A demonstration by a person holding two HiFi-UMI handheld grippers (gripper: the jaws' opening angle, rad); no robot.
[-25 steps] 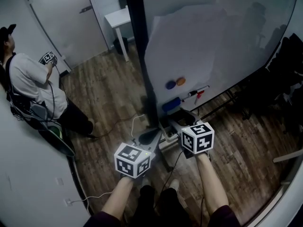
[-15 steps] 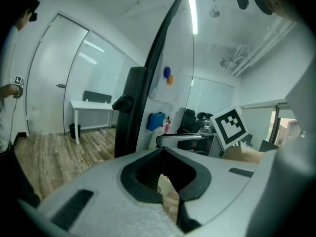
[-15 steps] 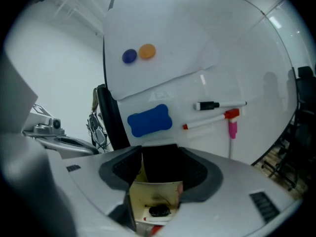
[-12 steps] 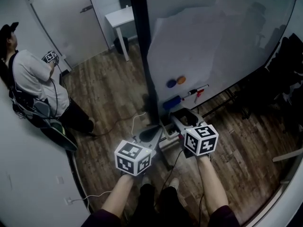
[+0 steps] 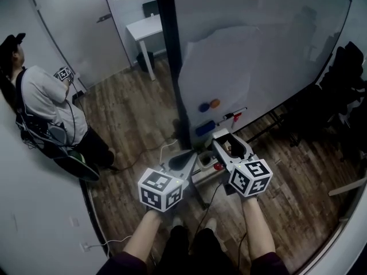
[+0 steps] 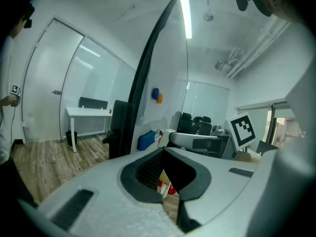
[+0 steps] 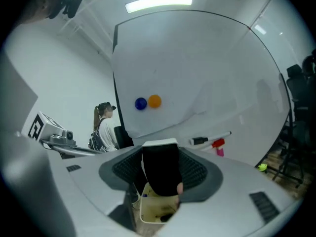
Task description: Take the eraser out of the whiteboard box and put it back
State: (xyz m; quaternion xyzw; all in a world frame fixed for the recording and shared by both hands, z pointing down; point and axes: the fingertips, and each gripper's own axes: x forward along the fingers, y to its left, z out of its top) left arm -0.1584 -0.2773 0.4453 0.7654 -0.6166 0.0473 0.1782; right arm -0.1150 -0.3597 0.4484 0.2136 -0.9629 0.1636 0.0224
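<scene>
The right hand-held gripper (image 5: 225, 137) pinches the black eraser with a white back (image 7: 159, 167), directly above the cream plastic whiteboard box (image 7: 148, 216) beneath its jaws. To return it cleanly, centre it over the opening and lower it squarely. The left hand-held gripper (image 6: 164, 152) is pressed together, empty.

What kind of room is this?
Probably an office or meeting room: a big whiteboard with round magnets and markers on it, a white desk by the wall, and black office chairs.
</scene>
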